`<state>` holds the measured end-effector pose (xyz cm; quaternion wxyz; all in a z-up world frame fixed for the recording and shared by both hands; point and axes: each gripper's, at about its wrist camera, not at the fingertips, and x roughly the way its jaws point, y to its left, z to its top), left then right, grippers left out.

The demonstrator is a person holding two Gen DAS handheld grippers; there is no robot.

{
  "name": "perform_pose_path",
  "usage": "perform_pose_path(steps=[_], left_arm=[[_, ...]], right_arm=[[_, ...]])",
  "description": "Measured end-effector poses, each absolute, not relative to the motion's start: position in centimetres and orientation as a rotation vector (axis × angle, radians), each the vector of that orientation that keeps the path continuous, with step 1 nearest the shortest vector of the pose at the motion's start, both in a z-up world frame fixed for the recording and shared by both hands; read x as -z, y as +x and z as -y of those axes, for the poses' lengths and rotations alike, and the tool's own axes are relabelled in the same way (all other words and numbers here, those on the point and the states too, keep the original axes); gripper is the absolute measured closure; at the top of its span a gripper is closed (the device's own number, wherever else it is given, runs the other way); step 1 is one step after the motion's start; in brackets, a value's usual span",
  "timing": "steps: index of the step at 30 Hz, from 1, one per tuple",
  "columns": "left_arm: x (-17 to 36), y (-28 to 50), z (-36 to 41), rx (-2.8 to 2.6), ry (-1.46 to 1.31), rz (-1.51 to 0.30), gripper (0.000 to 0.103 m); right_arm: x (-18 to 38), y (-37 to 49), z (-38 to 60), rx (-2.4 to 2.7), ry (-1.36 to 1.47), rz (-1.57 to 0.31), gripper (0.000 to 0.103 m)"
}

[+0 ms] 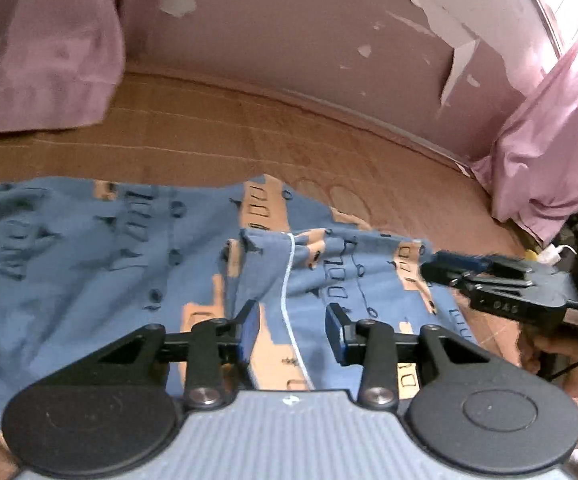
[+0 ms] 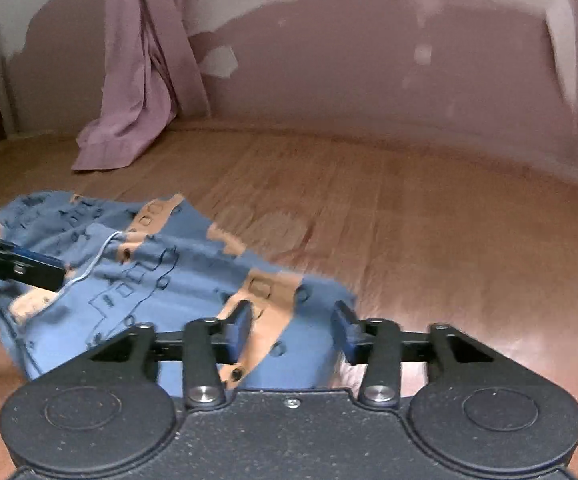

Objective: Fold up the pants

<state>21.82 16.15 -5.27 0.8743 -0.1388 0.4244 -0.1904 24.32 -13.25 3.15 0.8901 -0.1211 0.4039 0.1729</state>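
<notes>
Blue pants [image 1: 89, 248] lie between pink curtains [image 1: 549, 152].

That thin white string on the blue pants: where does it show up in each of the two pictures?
Left wrist view: the white drawstring runs down the middle, between the left gripper fingers.
Right wrist view: the drawstring lies at left, on the pants beside the tip of the other gripper.
Shared landmark: the pink curtain hanging against the peeling wall.
</notes>
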Motion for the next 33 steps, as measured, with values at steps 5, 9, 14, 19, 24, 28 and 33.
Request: perform_pose_path(steps=[5, 9, 14, 19, 24, 28, 33], left_arm=[[2.8, 17.7, -18.8, 0.172, -0.136, -0.732, 0.034], [1.8, 14.6, -23.6, -0.096, -0.242, -0.652, 0.034], [4.0, 14.5, -28.5, -0.302, -0.461, -0.710, 0.037], [5.5, 15.9, -29.8, -0.298, -0.617, -0.716, 0.072], [4.1, 16.3, -25.2, -0.294, -0.331, -0.667, 0.085], [2.7, 16.5, -18.8, -0.203, 0.023, -0.612, 0.087], [4.1, 16.8, -12.7, -0.104, 0.338, -0.601, 0.088]], right_arm=[[-1.5, 24.2, 11.5, -0.382, -0.307, -0.898, 0.045], [-3.7, 22.3, 9.3, -0.466, -0.318, -0.818, 0.036], [-3.6, 19.6, 4.9, -0.664, -0.398, -0.781, 0.029], [-1.9, 18.4, 3.5, -0.694, -0.443, -0.820, 0.028], [-0.7, 18.3, 3.8, -0.663, -0.384, -0.853, 0.020], [-0.4, 18.4, 3.8, -0.645, -0.369, -0.855, 0.015], [-0.3, 18.3, 3.8, -0.635, -0.371, -0.852, 0.013]])
